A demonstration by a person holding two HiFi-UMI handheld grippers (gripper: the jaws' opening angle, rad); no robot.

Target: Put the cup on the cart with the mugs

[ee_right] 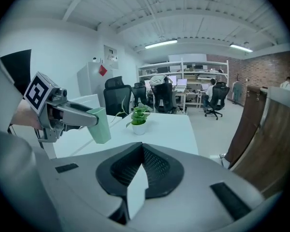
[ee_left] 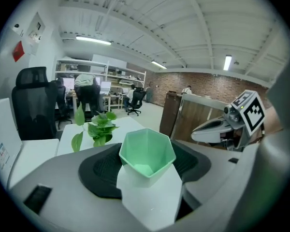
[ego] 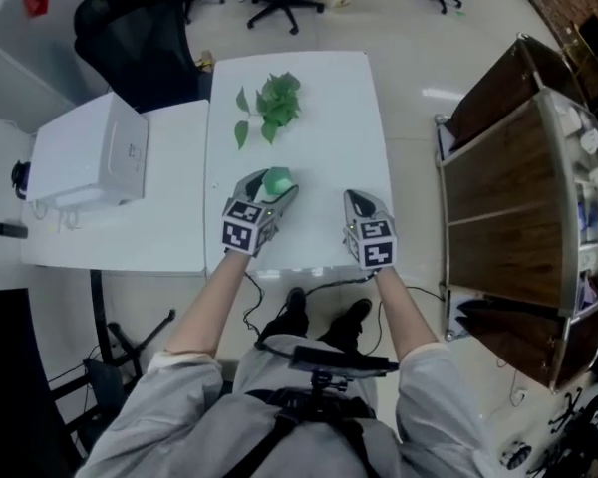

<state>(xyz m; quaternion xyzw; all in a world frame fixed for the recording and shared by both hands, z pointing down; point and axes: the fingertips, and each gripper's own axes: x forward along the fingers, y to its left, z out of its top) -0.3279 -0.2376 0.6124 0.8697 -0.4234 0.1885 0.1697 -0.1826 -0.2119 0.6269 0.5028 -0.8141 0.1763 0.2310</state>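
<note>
Clamped on a green hexagonal cup (ee_left: pixel 148 152) over the white surface (ego: pixel 319 147): left hand-held gripper (ego: pixel 275 190). Right of cup, right hand-held gripper (ego: pixel 358 201), jaws together, empty. Beyond cup, leafy potted plant (ego: pixel 269 106). Left of cup, white box (ego: pixel 88 157); further back, black office chair (ego: pixel 130 38). Far right of cup, wood-panelled cart (ego: pixel 498 177). Pale floor (ego: pixel 409 28); brick wall (ee_left: pixel 208 83).

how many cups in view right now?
1. The green cup is held in the left gripper's jaws over the white table. Items on the cart shelves are too small to tell, so others may be hidden.
</note>
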